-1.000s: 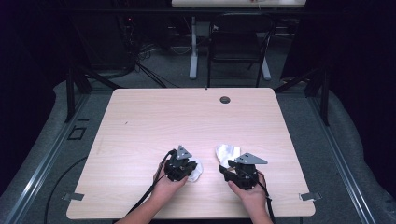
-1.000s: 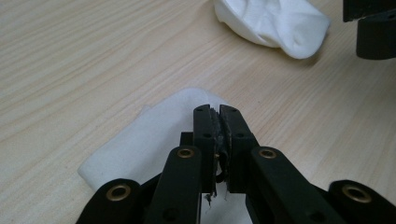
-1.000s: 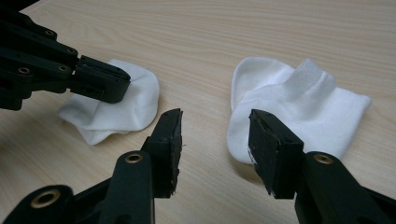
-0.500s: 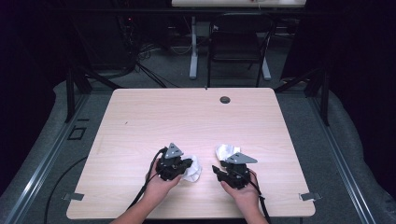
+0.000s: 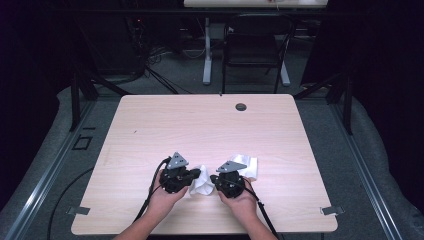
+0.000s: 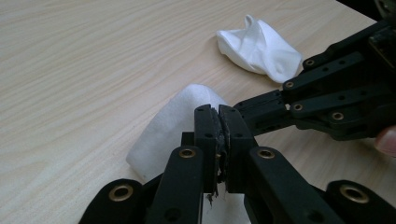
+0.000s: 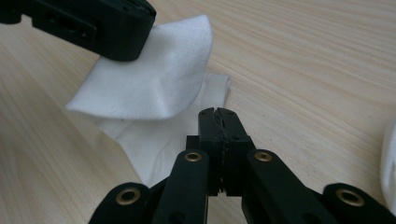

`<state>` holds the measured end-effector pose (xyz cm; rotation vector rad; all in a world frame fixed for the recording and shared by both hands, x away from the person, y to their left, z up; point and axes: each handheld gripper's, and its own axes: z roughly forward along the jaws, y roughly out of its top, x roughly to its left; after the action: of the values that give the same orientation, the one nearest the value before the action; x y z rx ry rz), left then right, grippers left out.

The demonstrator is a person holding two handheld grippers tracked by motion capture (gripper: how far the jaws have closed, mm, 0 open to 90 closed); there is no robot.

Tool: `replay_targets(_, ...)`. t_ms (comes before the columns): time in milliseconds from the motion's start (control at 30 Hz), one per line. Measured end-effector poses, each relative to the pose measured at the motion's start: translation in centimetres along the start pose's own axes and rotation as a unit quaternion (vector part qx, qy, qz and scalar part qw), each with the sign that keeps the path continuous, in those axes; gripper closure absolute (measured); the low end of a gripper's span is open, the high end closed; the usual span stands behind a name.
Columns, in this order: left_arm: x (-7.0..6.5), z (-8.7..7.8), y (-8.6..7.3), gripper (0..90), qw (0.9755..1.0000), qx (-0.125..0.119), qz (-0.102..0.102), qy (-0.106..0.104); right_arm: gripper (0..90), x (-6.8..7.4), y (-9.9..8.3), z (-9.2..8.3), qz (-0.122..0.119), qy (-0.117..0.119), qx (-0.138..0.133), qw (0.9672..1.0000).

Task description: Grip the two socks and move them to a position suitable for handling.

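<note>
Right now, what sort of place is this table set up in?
Probably a lab or recording workspace rather than a home: a plain wooden table stands on grey carpet among dark metal frame legs, with loose cables and another desk's legs behind it.

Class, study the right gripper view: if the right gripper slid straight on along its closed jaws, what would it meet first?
Probably the white cloth lying just ahead of the right gripper, whose jaws have just been closing. Beyond the cloth's raised fold sits the left gripper. Depth is hard to judge, so the tips may already be touching the cloth.
</note>
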<state>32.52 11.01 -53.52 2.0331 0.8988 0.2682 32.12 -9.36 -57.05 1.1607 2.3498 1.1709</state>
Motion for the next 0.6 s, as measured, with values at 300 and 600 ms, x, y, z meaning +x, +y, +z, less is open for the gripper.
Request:
replay_targets(300,0.1,-0.1,-0.1,87.2,1.0,-0.001,-0.001,0.001,90.0,0.0,-0.2,1.1,-0.011,0.0,0.026,0.9996)
replay_targets(600,0.5,-2.5,-0.9,87.2,0.9999,-0.001,-0.006,0.012,90.0,0.3,-0.9,-0.1,-0.025,-0.002,0.059,0.9979)
